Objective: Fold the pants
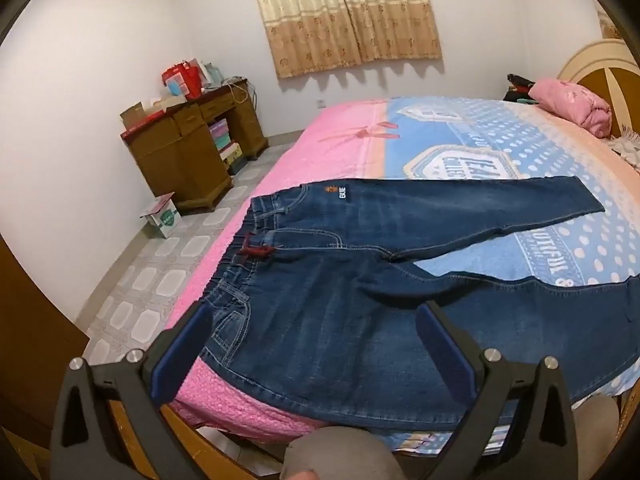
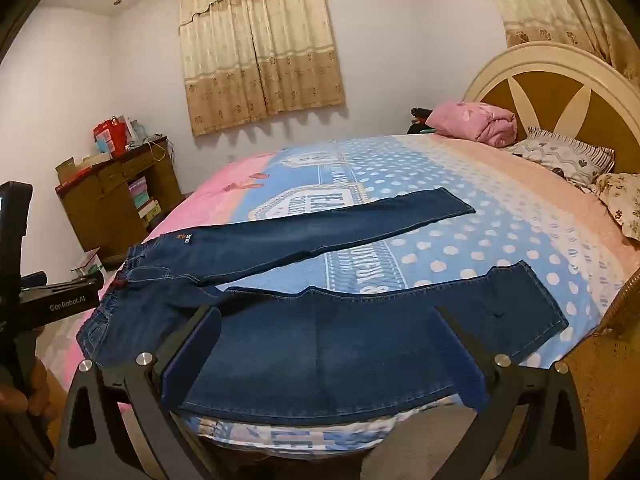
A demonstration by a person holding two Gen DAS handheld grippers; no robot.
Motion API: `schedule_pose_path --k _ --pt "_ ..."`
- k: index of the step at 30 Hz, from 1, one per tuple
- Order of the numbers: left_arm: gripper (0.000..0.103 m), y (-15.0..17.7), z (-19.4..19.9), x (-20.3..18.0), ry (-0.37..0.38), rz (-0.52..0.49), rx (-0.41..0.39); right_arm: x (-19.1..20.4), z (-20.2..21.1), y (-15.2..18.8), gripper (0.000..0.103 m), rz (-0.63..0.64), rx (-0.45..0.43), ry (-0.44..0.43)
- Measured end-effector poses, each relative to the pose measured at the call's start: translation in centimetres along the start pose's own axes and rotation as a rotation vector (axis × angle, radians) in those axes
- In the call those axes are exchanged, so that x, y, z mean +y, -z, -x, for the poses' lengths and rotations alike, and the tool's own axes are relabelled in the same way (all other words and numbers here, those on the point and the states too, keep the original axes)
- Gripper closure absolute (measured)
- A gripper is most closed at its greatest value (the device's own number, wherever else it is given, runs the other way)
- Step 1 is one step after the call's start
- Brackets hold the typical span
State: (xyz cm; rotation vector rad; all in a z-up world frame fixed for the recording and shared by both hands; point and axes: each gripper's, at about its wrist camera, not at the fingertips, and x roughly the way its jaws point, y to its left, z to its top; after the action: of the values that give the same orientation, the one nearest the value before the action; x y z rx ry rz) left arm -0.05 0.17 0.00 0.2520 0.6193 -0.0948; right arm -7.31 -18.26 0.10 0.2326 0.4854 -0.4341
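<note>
White walls and a beige curtain (image 2: 260,48) close the bedroom behind a wide bed (image 2: 500,184) with a pink and blue dotted cover. At the far left a brown cabinet (image 1: 188,152) stands against the wall, with red boxes (image 1: 182,80) on top, and a small carton (image 1: 162,220) sits on the tiled floor (image 1: 132,284) beside it. The jeans (image 1: 352,280) lie flat on the bed near its front edge, waistband to the left, both legs spread apart toward the right. The left gripper (image 1: 316,344) hovers over the waist and hip part, its fingers (image 1: 180,356) spread wide and holding nothing. The right gripper (image 2: 324,356) hovers over the near leg, fingers (image 2: 196,356) also released. At the right, a pink bundle (image 2: 476,122) and pillows (image 2: 568,156) rest beside the round headboard (image 2: 560,80).
</note>
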Motion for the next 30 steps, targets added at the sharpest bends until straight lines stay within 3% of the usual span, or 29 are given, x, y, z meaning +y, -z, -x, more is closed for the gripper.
schedule_pose_path --k 3,8,30 --pt "0.0 0.5 0.3 1.1 0.05 0.06 0.014 0.6 -0.1 0.1 0.001 -0.055 -0.004 0.006" --pt "0.0 0.4 -0.6 0.2 0.034 0.005 0.071 -1.6 -0.6 -0.3 0.001 -0.175 0.028 -0.013" --pt "0.0 0.7 -0.4 0.4 0.04 0.033 0.081 -3.1 -0.3 0.6 0.001 -0.205 0.04 -0.003"
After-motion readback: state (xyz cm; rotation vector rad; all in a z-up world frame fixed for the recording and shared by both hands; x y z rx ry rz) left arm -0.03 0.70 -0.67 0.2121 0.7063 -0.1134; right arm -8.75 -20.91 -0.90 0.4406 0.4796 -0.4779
